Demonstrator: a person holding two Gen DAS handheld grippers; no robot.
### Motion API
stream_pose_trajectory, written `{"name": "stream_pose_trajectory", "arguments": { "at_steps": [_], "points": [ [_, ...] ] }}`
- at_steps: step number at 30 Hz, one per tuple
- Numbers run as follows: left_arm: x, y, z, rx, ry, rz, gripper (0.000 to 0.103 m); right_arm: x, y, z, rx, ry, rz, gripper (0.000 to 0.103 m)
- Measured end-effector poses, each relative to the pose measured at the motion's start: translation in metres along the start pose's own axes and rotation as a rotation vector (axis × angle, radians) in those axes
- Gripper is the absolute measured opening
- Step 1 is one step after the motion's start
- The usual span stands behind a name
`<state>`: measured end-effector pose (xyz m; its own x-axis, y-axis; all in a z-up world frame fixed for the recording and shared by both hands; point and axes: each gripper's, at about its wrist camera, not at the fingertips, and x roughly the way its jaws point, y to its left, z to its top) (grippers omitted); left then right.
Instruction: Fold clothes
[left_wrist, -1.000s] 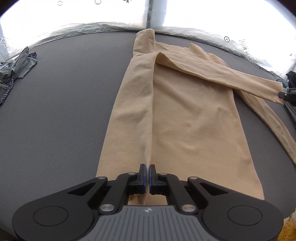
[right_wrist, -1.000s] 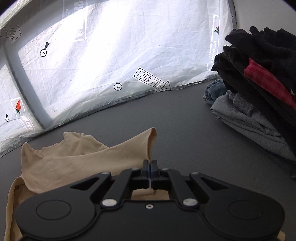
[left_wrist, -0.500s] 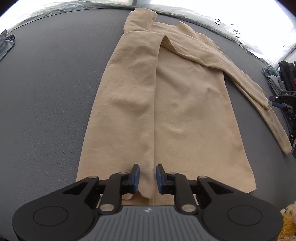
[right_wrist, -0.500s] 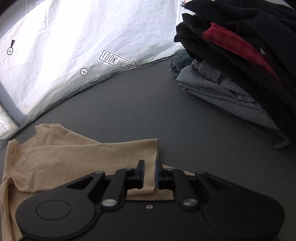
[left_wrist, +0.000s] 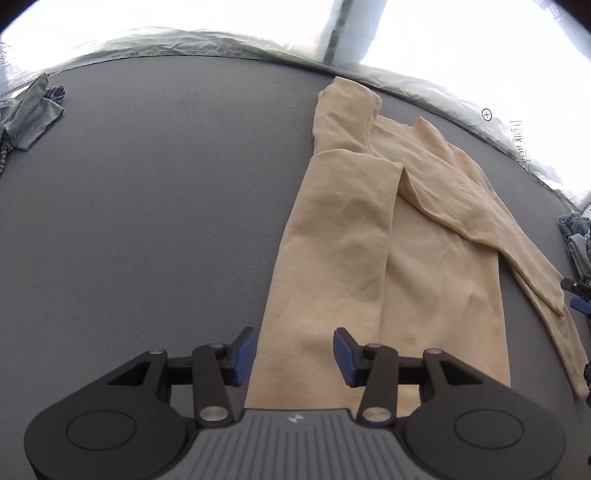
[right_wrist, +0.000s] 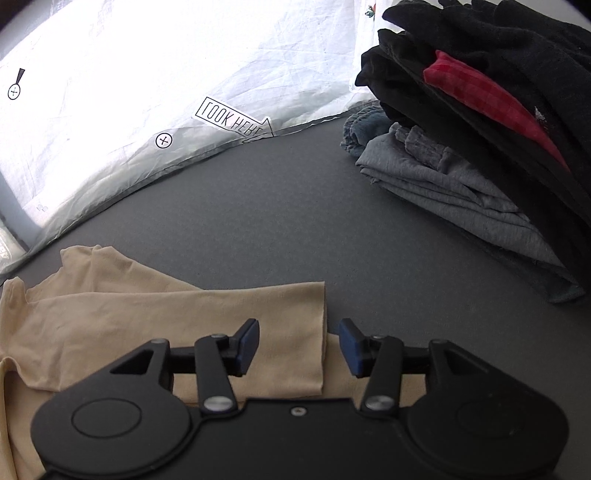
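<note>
1. Since a second ago both of my grippers have let go: each was pinched shut on the tan cloth, and now each has its blue pads apart and is opening wider.
2. My left gripper (left_wrist: 293, 350) hangs over the near hem of the one tan top (left_wrist: 373, 258), and cloth shows between the pads, which do not press on it.
3. My right gripper (right_wrist: 299, 345) hangs over the cuff of the sleeve (right_wrist: 207, 325), and the cuff's edge lies in the gap, untouched by either pad.
4. That top lies flat on the dark grey table (left_wrist: 166, 203), its left side folded in over the body and one sleeve crossed over toward the right; a second sleeve peeks out under it.
5. In the left view the top has slid to the right of the frame compared with before.
6. Farther off on the right sits one pile of clothes (right_wrist: 491, 122): black pieces on top, one red checked piece, grey ones and something blue below.
7. At the far left edge lies one small grey heap (left_wrist: 26, 118).
8. Beyond the table hangs a white sheet (right_wrist: 147, 74) with two circled crosses and an arrow label whose mirrored letters read "LOOK HERE".
</note>
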<state>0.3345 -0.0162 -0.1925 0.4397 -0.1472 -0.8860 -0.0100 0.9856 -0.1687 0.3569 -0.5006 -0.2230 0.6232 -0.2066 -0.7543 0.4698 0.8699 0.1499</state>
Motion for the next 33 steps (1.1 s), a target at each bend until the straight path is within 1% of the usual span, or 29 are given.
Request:
{"name": "stream_pose_trajectory", "arguments": {
  "at_steps": [2,4,6,8,10,13,16,18,19,20,21,22,24,27,30,31,32,33],
  "points": [
    [0.012,0.0,0.023,0.017,-0.009,0.008,0.054,0.007,-0.001,-0.001,0.009,0.013,-0.018,0.052],
    [0.023,0.0,0.043,0.027,-0.015,0.001,0.055,0.015,-0.001,-0.003,0.019,0.017,-0.037,0.053],
    [0.041,-0.003,0.07,0.05,-0.018,-0.026,0.055,0.02,0.001,-0.004,0.015,0.008,-0.055,0.055],
    [0.056,-0.007,0.093,0.082,-0.029,-0.044,0.055,0.024,0.005,-0.005,-0.003,0.002,-0.074,0.059],
    [0.073,-0.013,0.117,0.115,-0.045,-0.048,0.055,0.027,0.008,-0.005,0.007,-0.009,-0.081,0.069],
    [0.101,-0.024,0.155,0.146,-0.071,-0.065,0.054,0.03,0.016,-0.008,0.01,-0.028,-0.098,0.079],
    [0.122,-0.032,0.186,0.148,-0.104,-0.105,0.053,0.033,0.022,-0.013,0.003,-0.056,-0.117,0.087],
    [0.134,-0.04,0.203,0.146,-0.112,-0.138,0.053,0.034,0.024,-0.015,0.001,-0.074,-0.125,0.089],
    [0.139,-0.045,0.208,0.146,-0.113,-0.142,0.053,0.035,0.025,-0.016,0.001,-0.08,-0.126,0.09],
    [0.144,-0.049,0.214,0.148,-0.114,-0.137,0.048,0.035,0.025,-0.017,0.002,-0.086,-0.128,0.09],
    [0.149,-0.052,0.217,0.147,-0.116,-0.13,0.038,0.035,0.025,-0.017,0.002,-0.092,-0.13,0.09],
    [0.153,-0.055,0.22,0.145,-0.118,-0.122,0.006,0.036,0.025,-0.017,0.003,-0.094,-0.132,0.09],
    [0.159,-0.059,0.224,0.138,-0.139,-0.101,0.004,0.036,0.026,-0.017,0.005,-0.098,-0.134,0.09],
    [0.163,-0.058,0.231,0.122,-0.162,-0.072,0.004,0.036,0.026,-0.018,-0.006,-0.101,-0.131,0.09],
    [0.171,-0.044,0.236,0.039,-0.145,-0.113,0.004,0.036,0.024,-0.019,-0.017,-0.106,-0.121,0.09],
    [0.17,-0.042,0.236,0.031,-0.147,-0.116,0.005,0.036,0.024,-0.02,-0.02,-0.109,-0.118,0.09],
    [0.169,-0.042,0.235,0.031,-0.148,-0.115,0.009,0.036,0.024,-0.02,-0.021,-0.107,-0.116,0.09],
    [0.168,-0.041,0.234,0.031,-0.15,-0.113,0.009,0.036,0.024,-0.019,-0.021,-0.106,-0.115,0.09]
  ]
}}
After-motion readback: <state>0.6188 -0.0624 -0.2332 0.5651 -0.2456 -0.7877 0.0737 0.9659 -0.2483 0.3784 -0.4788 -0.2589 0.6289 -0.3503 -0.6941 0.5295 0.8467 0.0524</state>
